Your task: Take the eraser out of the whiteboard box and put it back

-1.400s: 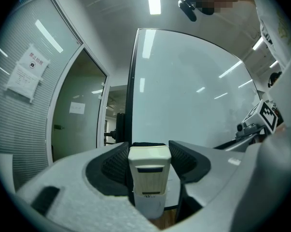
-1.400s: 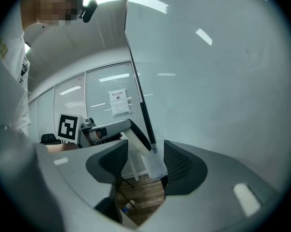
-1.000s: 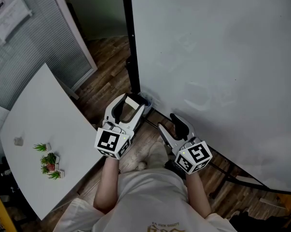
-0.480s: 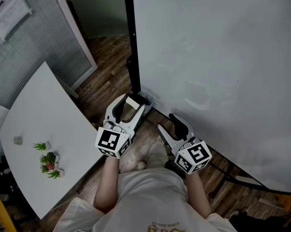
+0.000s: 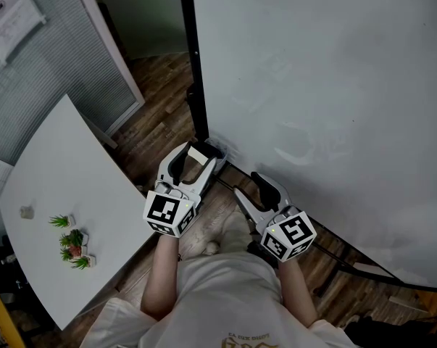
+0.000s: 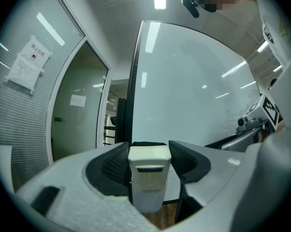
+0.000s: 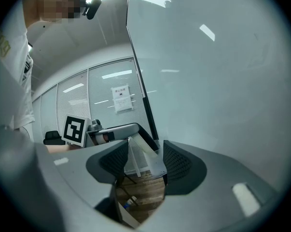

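Note:
A cream eraser [image 5: 198, 152] sits clamped between the jaws of my left gripper [image 5: 194, 158], and it fills the gap in the left gripper view [image 6: 149, 175]. It hangs just in front of the small translucent whiteboard box [image 5: 218, 151] at the board's lower left corner. My right gripper [image 5: 249, 184] is held beside it, close to the whiteboard's bottom rail, jaws open with nothing between the pads. Through that gap the box [image 7: 147, 161] and the left gripper [image 7: 111, 132] show.
The large whiteboard [image 5: 312, 85] on its black frame fills the right side. A white table [image 5: 66, 180] with small green plants [image 5: 73, 241] stands to the left. Wooden floor lies between them, and a glass wall with blinds is at the far left.

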{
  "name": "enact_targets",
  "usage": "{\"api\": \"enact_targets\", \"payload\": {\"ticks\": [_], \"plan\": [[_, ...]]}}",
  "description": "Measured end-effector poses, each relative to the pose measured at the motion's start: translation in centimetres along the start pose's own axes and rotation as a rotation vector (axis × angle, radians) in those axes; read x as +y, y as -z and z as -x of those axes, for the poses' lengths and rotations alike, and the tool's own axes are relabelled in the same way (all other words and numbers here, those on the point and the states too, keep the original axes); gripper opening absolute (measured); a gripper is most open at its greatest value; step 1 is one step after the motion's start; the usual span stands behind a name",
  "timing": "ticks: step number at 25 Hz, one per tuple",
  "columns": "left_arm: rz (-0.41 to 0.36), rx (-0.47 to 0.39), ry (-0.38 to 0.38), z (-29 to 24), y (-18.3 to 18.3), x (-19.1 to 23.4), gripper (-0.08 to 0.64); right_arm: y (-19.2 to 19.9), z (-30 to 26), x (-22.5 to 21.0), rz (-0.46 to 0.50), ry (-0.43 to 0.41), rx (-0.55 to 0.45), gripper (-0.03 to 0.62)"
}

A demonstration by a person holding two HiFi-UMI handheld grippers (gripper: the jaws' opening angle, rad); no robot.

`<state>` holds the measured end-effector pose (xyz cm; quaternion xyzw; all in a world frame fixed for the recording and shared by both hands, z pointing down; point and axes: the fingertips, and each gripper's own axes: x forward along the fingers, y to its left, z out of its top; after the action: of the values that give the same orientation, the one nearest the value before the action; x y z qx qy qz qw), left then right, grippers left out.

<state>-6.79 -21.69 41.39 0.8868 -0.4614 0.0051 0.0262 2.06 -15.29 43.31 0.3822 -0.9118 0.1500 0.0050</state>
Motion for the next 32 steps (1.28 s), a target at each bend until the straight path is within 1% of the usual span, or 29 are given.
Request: {"api": "enact_targets", "payload": {"ticks": [14, 20, 32], "plan": [[0.006, 0.039, 0.003, -1.0, 1.4, -0.1, 0.256, 0.1, 0.3, -0.8, 0.004, 0.004, 0.022, 0.227], [0.004, 0.053, 0.009, -1.3, 2.2, 0.0, 0.256, 0.3, -0.2, -0.8, 0.062, 0.007, 0.046, 0.225], [-0.006, 0.092, 0.032, -2.1, 3.7, 0.0, 0.256, 0.8, -1.0, -0.9, 0.054, 0.008, 0.060, 0.224]]}}
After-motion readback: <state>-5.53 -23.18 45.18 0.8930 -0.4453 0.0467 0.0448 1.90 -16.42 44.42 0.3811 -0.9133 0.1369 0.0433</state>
